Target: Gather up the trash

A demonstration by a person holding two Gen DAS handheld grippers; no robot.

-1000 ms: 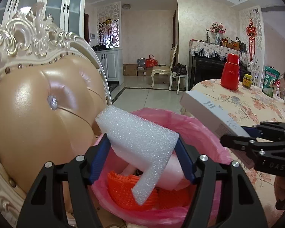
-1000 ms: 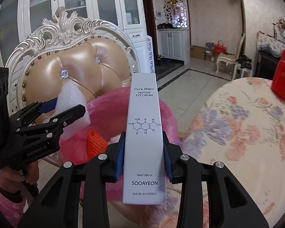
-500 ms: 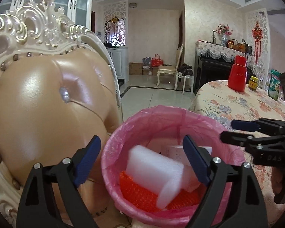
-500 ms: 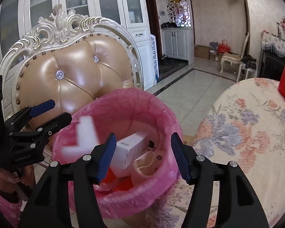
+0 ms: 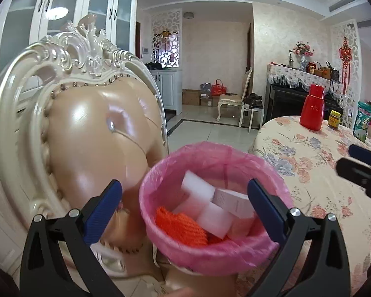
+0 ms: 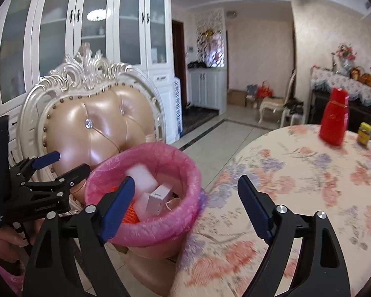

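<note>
Left wrist: both my grippers, left gripper point(image 5: 184, 204) and right gripper point(image 6: 185, 208), gape empty; foam point(image 5: 197, 193) and box point(image 5: 231, 201) lie in pink bin point(image 5: 158, 173), lower centre. I'd lift clear of the liner.

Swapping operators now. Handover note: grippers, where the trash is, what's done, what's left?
Left gripper: open, empty, over the bin.
Right gripper: open, empty, at the bin's table side.
In the bin: foam, box, orange netting.
Done: those pieces are binned.
Left: the table shows only a red flask and a jar, likely not trash; check elsewhere for more.
</note>
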